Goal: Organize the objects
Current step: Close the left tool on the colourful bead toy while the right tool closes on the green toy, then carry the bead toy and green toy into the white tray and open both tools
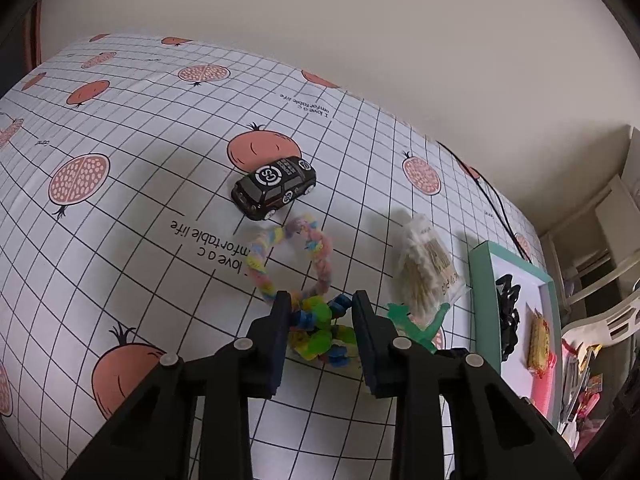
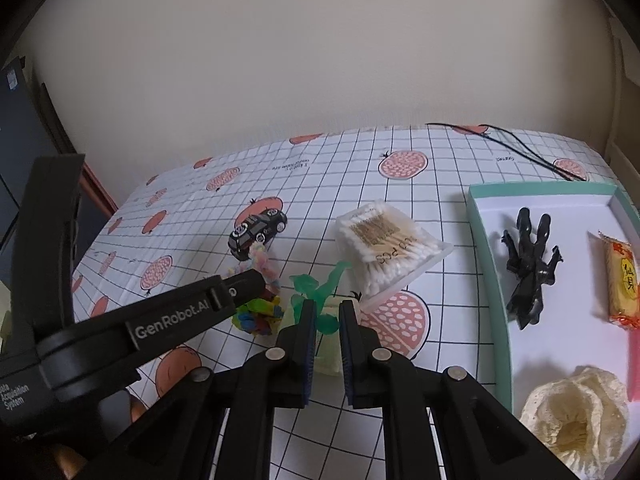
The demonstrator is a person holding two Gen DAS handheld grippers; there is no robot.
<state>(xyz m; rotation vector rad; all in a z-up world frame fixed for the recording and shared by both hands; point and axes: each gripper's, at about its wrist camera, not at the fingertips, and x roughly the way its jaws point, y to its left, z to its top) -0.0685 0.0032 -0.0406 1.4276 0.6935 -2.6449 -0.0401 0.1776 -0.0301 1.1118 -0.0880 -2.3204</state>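
Closing my left gripper point(image 1: 320, 312) on the bright knotted end of the multicoloured pipe-cleaner toy point(image 1: 316, 328); jaws narrowed to a small gap, both pads against the knot, so it looks gripped; the toy's pastel loop runs away from the jaws toward the black toy car point(image 1: 276, 186), which sits just beyond it on the pomegranate-print tablecloth point(image 1: 120, 208). My right gripper point(image 2: 325, 320) has its jaws drawn in as far as they go around the translucent green figure point(image 2: 320, 292); fingers point(image 2: 306, 332) clamp its lower part while its limbs stick up above the tips; something pale yellow-green lies on the cloth under the jaws, cannot tell what. Using the teal-rimmed tray point(image 2: 490, 264) as landmark: bag of cotton swabs point(image 2: 384, 248) lies left of the tray, near it but apart; green figure and right gripper further left of the swabs; pipe-cleaner toy left of that again; car furthest from the tray. Inside the tray: black claw hair clip point(image 2: 528, 268) near its left wall, orange snack packet point(image 2: 620, 276) on the right, cream crocheted piece point(image 2: 576, 412) at the near end; a black cable point(image 2: 520, 146) trails across the cloth beyond the tray.
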